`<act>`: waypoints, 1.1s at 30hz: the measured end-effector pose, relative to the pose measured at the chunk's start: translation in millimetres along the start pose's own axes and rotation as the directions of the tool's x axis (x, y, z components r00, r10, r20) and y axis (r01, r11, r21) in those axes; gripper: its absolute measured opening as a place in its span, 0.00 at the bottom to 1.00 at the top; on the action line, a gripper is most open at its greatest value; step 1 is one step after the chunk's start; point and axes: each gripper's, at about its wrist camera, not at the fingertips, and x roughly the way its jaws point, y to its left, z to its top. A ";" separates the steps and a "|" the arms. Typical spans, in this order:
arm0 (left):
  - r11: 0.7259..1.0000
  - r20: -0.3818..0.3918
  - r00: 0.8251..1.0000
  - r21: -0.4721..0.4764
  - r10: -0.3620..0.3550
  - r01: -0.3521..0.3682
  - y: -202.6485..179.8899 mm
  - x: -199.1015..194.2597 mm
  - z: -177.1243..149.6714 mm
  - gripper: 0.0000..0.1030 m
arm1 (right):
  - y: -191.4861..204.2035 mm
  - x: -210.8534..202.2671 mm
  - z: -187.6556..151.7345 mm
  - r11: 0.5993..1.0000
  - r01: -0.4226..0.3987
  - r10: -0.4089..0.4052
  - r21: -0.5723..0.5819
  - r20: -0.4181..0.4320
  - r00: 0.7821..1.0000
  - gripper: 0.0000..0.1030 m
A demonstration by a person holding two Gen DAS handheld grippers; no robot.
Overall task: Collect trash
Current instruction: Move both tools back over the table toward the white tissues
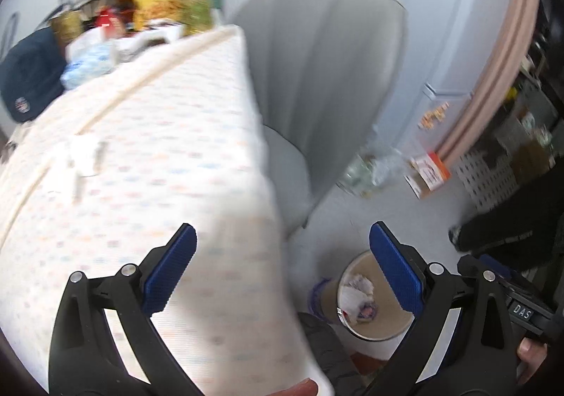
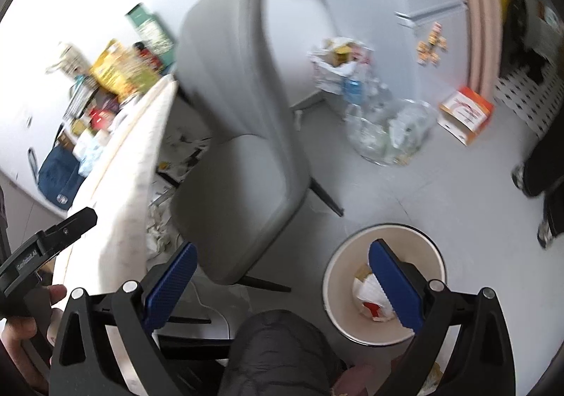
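Crumpled paper trash (image 2: 370, 294), lower right of the right wrist view, lying in the round bin (image 2: 331, 276) on the floor: light, soft, crushable; pinch any raised fold. Left hand-held gripper (image 1: 282, 269) and right hand-held gripper (image 2: 282, 276) both spread wide, nothing between the pads. Small white scrap (image 1: 83, 156) on the bench (image 1: 176, 135) blurred; the bin's depth partly hidden by a finger.

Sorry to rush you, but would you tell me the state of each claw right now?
Left claw: open, holding nothing.
Right claw: open, holding nothing, above the round beige waste bin.
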 end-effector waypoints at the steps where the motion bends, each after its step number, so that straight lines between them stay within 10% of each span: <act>1: 1.000 0.015 1.000 -0.030 0.006 -0.006 13.9 -6.0 -1.5 0.95 | 13.9 -0.2 1.1 1.000 -0.009 0.009 -0.028 0.002 1.000 0.93; 33: 0.926 0.137 0.970 -0.351 0.200 -0.141 253.5 -87.6 -45.0 0.95 | 290.9 42.1 -29.3 0.886 -0.232 0.192 -0.401 -0.137 0.972 0.77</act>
